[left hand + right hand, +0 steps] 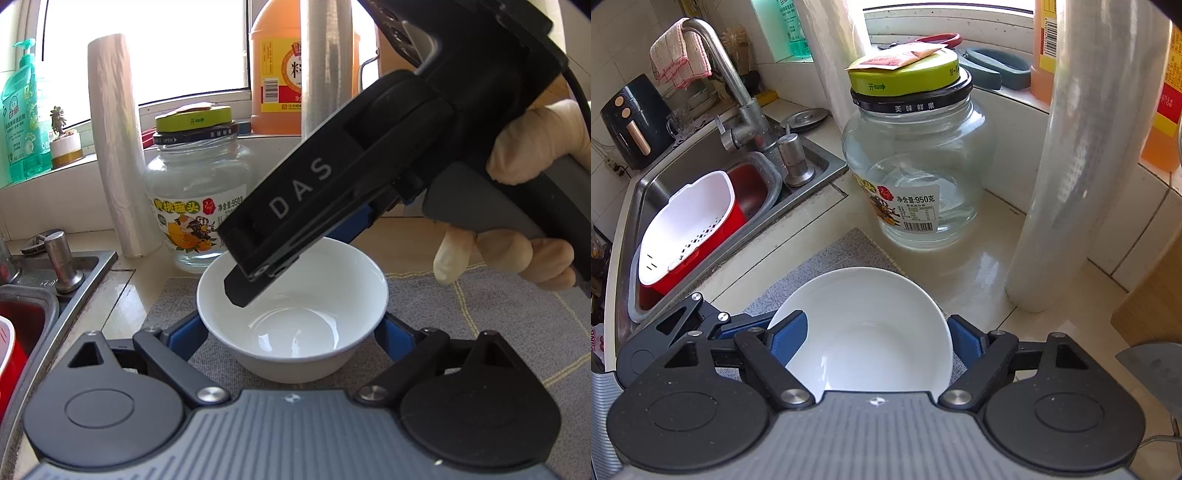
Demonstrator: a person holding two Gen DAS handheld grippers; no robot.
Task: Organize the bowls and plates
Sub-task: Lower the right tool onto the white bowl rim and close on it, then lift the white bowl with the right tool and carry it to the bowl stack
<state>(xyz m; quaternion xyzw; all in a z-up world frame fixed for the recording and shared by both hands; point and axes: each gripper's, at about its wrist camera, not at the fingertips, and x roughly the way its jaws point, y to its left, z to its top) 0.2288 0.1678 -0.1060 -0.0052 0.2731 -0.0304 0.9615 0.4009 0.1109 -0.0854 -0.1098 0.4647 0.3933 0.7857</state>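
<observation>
A white bowl (291, 314) stands upright on a grey checked mat (461, 314) on the counter. My left gripper (291, 334) is open, its blue fingers (186, 338) on either side of the bowl's base. My right gripper reaches in from the upper right in the left wrist view (280, 243), over the bowl's far rim. In the right wrist view the same bowl (868, 332) sits between my right gripper's (875, 339) blue fingers (788, 339); the left one lies inside the rim, the right one outside it. Whether they press the rim is unclear.
A glass jar (916, 177) with a green lid stands just behind the bowl. Two plastic wrap rolls (1082, 166) and an orange bottle (280, 74) stand near the window sill. The sink (701, 177) at left holds a red and white strainer basket (690, 229).
</observation>
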